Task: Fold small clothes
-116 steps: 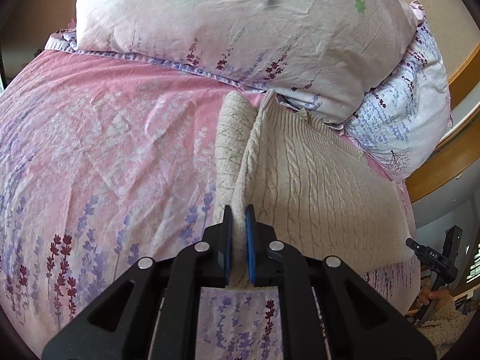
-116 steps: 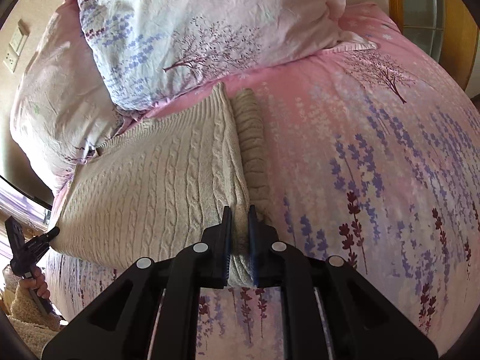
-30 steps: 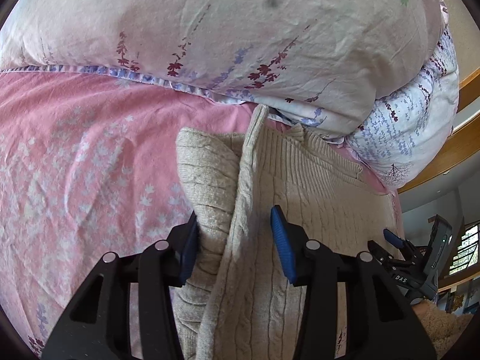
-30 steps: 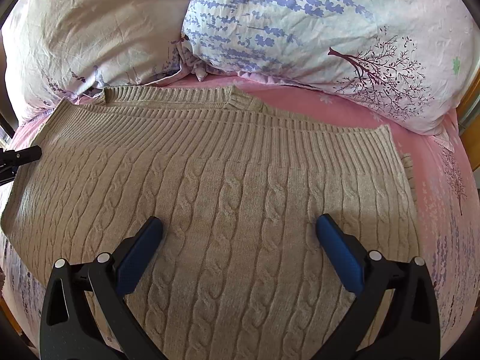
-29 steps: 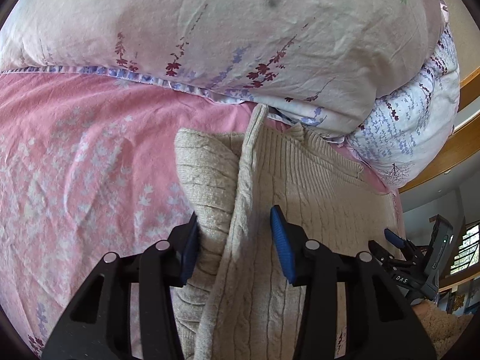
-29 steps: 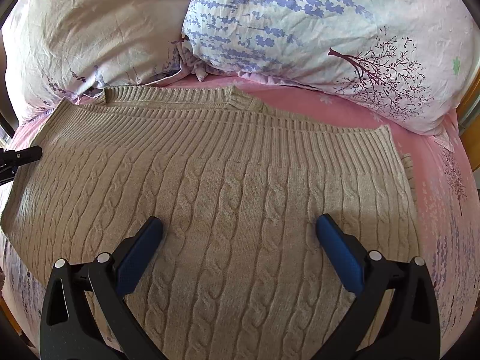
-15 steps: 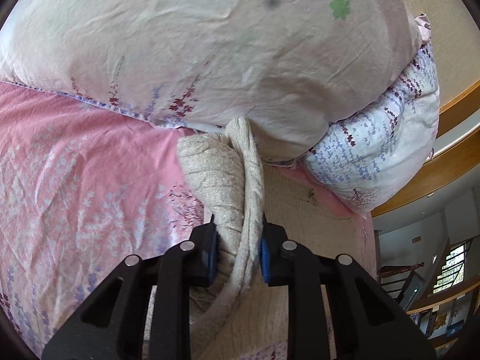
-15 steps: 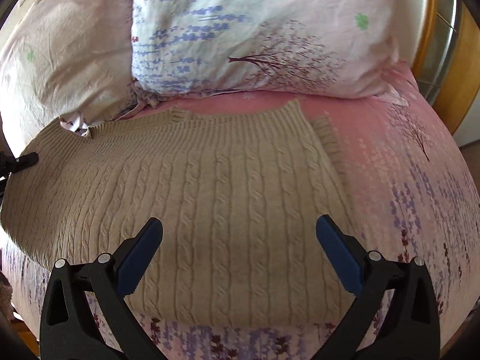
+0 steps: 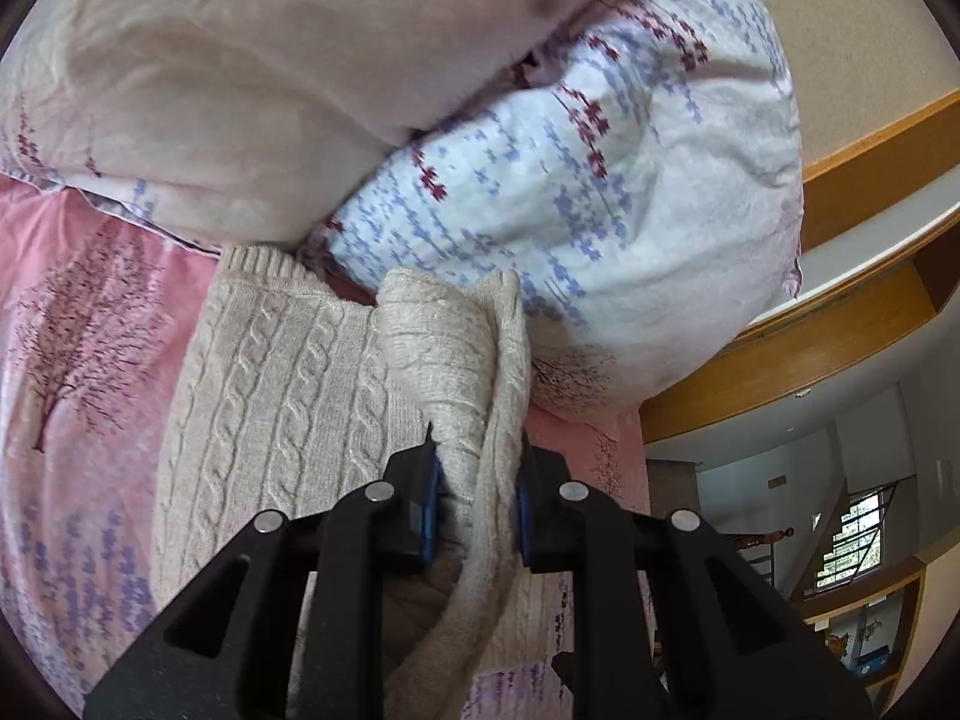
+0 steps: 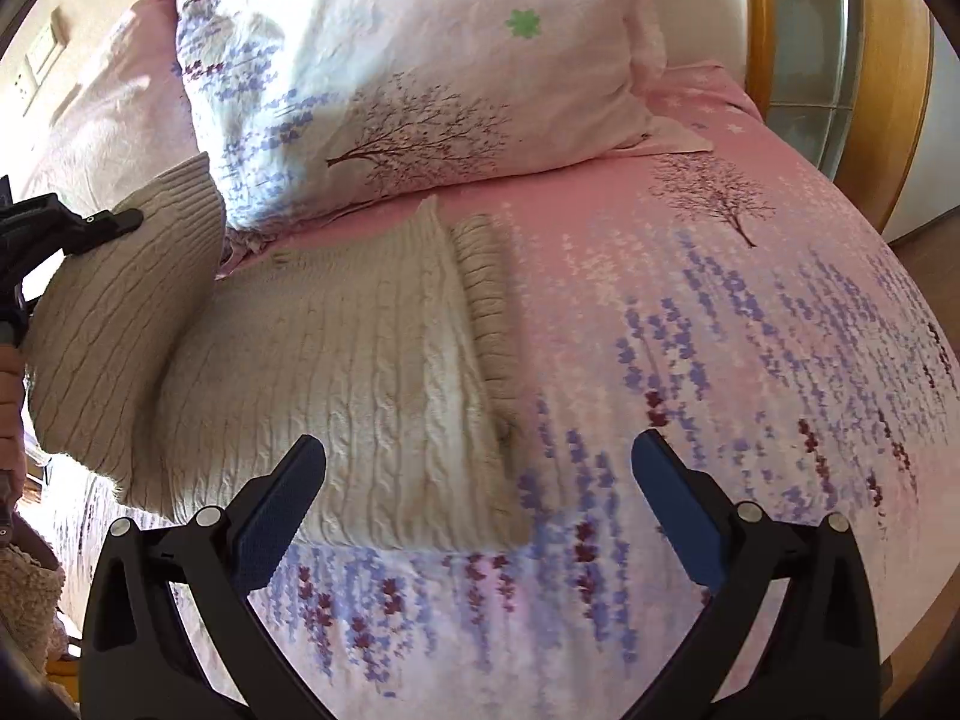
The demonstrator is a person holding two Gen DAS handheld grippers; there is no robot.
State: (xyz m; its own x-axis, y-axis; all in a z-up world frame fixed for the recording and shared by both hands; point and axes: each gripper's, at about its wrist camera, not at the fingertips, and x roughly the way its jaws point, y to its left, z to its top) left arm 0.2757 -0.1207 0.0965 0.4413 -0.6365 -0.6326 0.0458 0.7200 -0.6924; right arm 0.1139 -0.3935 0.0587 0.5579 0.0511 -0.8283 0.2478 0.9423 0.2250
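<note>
Your left gripper (image 9: 474,498): clamped on the sweater (image 9: 288,396) fold.
Pillows (image 9: 600,192): at twelve o'clock, touching the sweater's far edge.

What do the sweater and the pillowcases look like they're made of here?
Sweater: beige cable knit, probably wool or acrylic yarn; raised braids and ribbed hem show, matte. Pillowcases: thin woven fabric, likely cotton, printed with trees and lavender sprigs; fine crinkles, no sheen. The left gripper pinches a bunched sweater edge.

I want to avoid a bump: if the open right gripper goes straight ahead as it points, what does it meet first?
Probably the folded beige cable-knit sweater on the pink floral bedsheet; the right gripper hangs open near its edge, though depth is unclear.
</note>
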